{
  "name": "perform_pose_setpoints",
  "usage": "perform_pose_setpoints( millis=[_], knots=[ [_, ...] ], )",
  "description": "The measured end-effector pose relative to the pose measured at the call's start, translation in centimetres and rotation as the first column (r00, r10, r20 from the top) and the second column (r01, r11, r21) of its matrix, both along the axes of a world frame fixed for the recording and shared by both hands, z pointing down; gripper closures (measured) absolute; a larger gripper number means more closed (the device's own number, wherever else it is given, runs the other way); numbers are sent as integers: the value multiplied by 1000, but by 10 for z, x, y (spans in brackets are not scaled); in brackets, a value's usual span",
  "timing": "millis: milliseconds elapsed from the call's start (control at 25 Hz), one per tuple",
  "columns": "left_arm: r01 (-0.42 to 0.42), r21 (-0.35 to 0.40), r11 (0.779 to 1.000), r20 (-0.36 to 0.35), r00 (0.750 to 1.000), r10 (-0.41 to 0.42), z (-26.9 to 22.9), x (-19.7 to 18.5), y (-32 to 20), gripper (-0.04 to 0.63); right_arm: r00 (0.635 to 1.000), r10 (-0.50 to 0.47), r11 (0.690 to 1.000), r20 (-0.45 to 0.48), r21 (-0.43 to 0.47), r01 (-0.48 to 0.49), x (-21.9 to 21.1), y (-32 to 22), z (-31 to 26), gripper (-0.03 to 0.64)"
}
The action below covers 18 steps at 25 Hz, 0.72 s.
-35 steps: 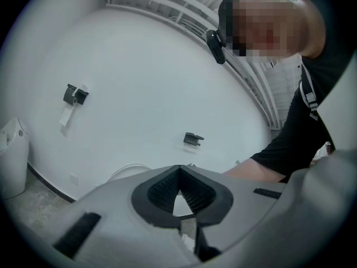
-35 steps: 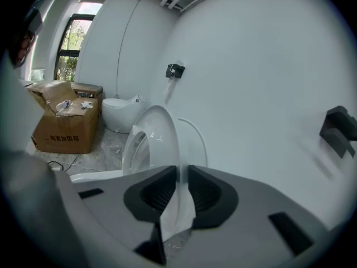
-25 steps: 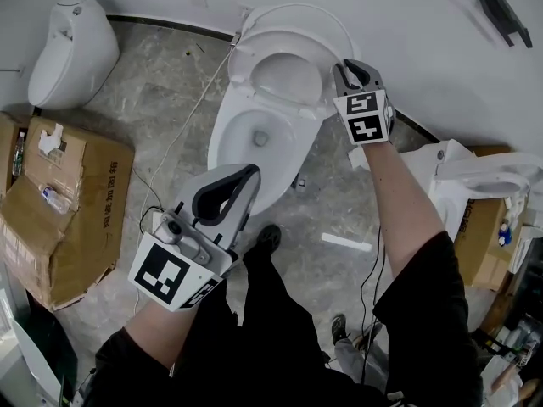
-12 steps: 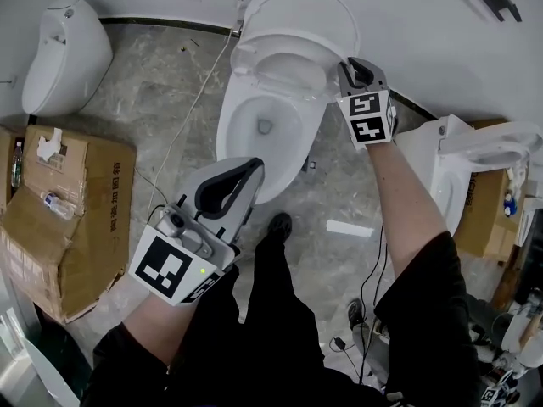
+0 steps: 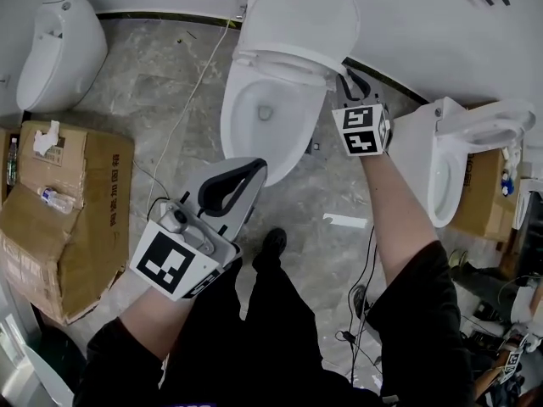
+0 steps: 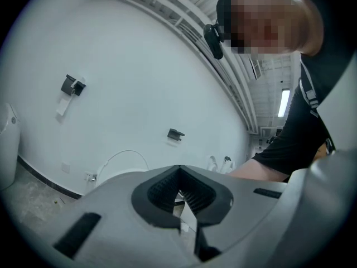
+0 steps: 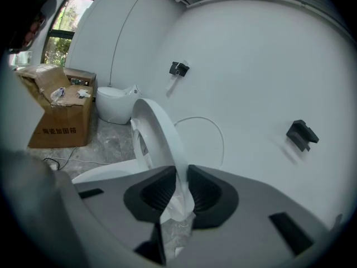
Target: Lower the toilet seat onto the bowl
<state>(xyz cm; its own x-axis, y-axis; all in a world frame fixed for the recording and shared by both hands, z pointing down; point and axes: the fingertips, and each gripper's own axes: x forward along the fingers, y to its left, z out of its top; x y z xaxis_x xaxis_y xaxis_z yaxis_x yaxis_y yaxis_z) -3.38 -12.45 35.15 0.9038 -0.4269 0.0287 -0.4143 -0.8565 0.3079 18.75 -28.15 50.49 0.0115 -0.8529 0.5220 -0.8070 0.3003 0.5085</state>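
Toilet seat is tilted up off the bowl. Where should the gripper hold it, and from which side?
Take the toilet seat by its free rim, edge-on from right of the bowl, where the right gripper is clamped. It hinges at the back and stands tilted, so that thin rim fits between the jaws and likely gives leverage.

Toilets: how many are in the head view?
3: an open white ceramic toilet in the middle, a closed white toilet at far left, a third toilet at right. Others may be hidden.

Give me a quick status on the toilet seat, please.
Right claw clamped on toilet seat rim; left claw shut, empty. Seat tilted, off the bowl. Bowl rim clear.
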Motion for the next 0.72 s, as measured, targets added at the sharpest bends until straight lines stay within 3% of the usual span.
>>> perform_pose_setpoints(
  millis=[240, 520, 720],
  knots=[
    [54, -30, 998, -5, 998, -55, 6, 10, 19, 595, 999, -35, 999, -17, 12, 35, -8, 16, 5, 537],
    [116, -18, 993, -3, 993, -116, 11, 35, 42, 595, 994, -101, 995, -29, 12, 101, -22, 46, 20, 537],
    [143, -6, 990, 13, 990, -143, 7, 33, 57, 595, 990, -138, 990, -37, 17, 139, -35, 65, 31, 535]
  ],
)
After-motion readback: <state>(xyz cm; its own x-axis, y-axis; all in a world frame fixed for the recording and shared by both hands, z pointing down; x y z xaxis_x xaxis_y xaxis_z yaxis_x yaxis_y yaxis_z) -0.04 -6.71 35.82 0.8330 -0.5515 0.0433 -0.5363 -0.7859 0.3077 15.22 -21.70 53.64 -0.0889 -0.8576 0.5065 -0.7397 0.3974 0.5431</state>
